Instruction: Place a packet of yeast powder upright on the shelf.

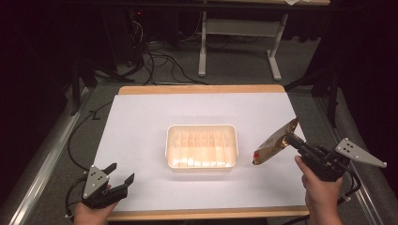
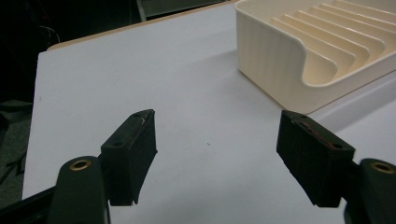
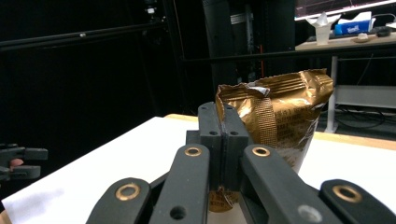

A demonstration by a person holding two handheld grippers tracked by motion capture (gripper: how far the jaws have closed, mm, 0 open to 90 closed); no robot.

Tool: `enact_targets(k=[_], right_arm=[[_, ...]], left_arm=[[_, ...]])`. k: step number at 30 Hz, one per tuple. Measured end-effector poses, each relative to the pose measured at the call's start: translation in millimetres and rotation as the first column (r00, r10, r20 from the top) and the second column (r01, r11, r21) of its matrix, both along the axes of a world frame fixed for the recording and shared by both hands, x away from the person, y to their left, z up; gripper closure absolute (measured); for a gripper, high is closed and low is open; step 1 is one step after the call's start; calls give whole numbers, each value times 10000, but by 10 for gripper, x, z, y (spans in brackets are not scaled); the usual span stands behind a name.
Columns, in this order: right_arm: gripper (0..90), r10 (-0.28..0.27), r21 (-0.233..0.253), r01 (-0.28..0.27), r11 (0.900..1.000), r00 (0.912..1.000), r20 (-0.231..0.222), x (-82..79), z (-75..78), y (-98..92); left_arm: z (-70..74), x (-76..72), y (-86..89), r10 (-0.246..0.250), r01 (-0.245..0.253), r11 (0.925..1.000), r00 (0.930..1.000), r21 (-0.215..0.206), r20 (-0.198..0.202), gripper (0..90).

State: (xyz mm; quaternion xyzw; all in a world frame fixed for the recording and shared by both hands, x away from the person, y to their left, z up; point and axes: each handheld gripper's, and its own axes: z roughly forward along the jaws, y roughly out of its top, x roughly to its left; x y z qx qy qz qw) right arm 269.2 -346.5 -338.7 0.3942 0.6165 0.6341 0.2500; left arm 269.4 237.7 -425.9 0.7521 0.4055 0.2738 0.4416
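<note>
Carry step: right gripper (image 1: 292, 139) clamped on a gold snack bag (image 1: 274, 144), held off the table; slotted tray (image 1: 202, 128) lies leftward, probably the destination. Left gripper (image 1: 121, 174) rests jaws apart.

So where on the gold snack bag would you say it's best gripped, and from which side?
By a flat, thin edge, as the right claw has it: shut on the gold snack bag at the rim nearest the hand, coming from the table's right. The puffed middle looks too thick and slippery for the jaws; a crimped seam is flat. The left claw is open near the cream tray.
</note>
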Motion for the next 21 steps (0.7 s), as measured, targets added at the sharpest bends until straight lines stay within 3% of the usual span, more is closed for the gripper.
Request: enact_targets(k=[9,21], right_arm=[[900,446,-121,-442,9990,9984,358,14,204,170],[900,1245,-347,-1224,9919,9898,695,50,455,484]], left_arm=[[-8,8,9,71,-71,10000,9999,-24,-73,292],[1,3,23,60,-60,10000,10000,-29,-17,292]])
